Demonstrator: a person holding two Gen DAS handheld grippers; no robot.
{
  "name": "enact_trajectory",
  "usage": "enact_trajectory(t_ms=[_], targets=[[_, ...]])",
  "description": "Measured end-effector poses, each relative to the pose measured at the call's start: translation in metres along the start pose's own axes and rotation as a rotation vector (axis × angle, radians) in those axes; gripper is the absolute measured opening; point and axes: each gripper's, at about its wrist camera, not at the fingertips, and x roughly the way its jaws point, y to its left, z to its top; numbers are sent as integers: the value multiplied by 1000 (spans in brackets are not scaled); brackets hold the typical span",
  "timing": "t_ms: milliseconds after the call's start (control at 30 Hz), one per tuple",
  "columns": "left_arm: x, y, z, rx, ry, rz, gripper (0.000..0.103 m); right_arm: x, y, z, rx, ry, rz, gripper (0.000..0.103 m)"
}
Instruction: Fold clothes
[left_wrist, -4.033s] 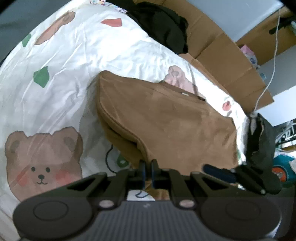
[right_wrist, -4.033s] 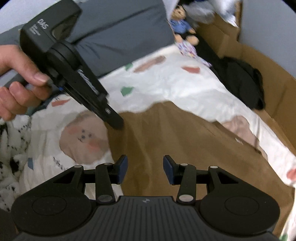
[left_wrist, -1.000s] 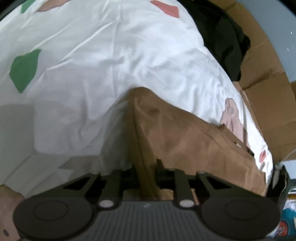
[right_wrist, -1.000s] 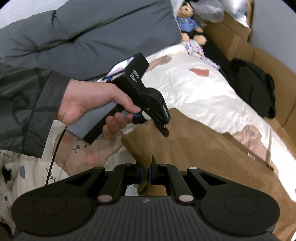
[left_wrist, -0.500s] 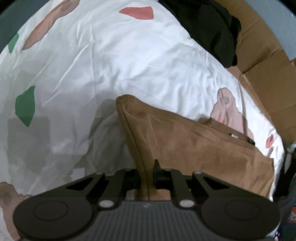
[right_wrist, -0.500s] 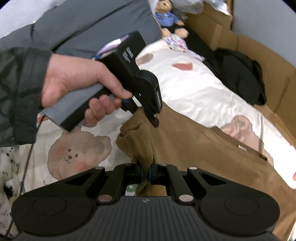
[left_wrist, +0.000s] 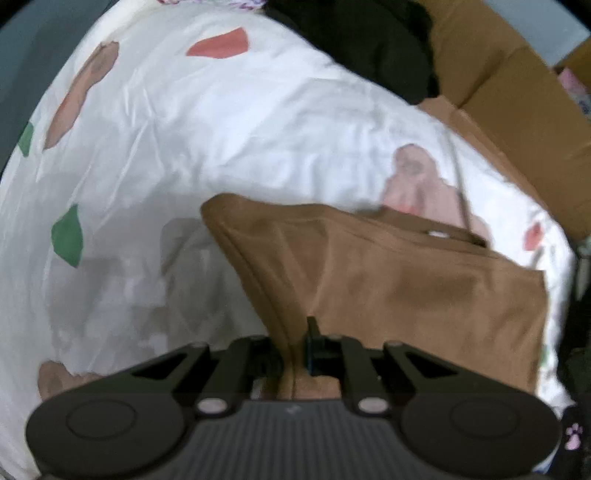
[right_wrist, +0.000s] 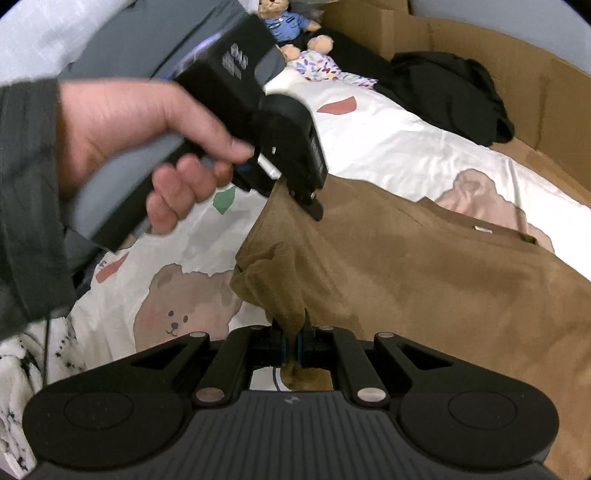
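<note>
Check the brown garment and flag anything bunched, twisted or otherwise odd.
One spot: the brown garment is bunched into a crumpled wad just above the right hand-held gripper, which is shut on it. The left hand-held gripper pinches the folded edge. The rest lies fairly flat on the bear-print sheet.

A brown garment (right_wrist: 424, 266) is lying spread across the bear-print bed sheet (right_wrist: 388, 140), soft and suede-like, its near edge lifting off the sheet, bunching into a hanging fold.
</note>
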Motion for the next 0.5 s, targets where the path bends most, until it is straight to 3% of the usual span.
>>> enact_trajectory(t_ms=[267, 500], targets=[[-29, -36, -26, 13, -78, 18, 10, -51, 5, -35, 110, -146, -33, 5], [-35, -61, -43, 54, -86, 26, 10, -72, -19, -67, 247, -230, -46, 5]])
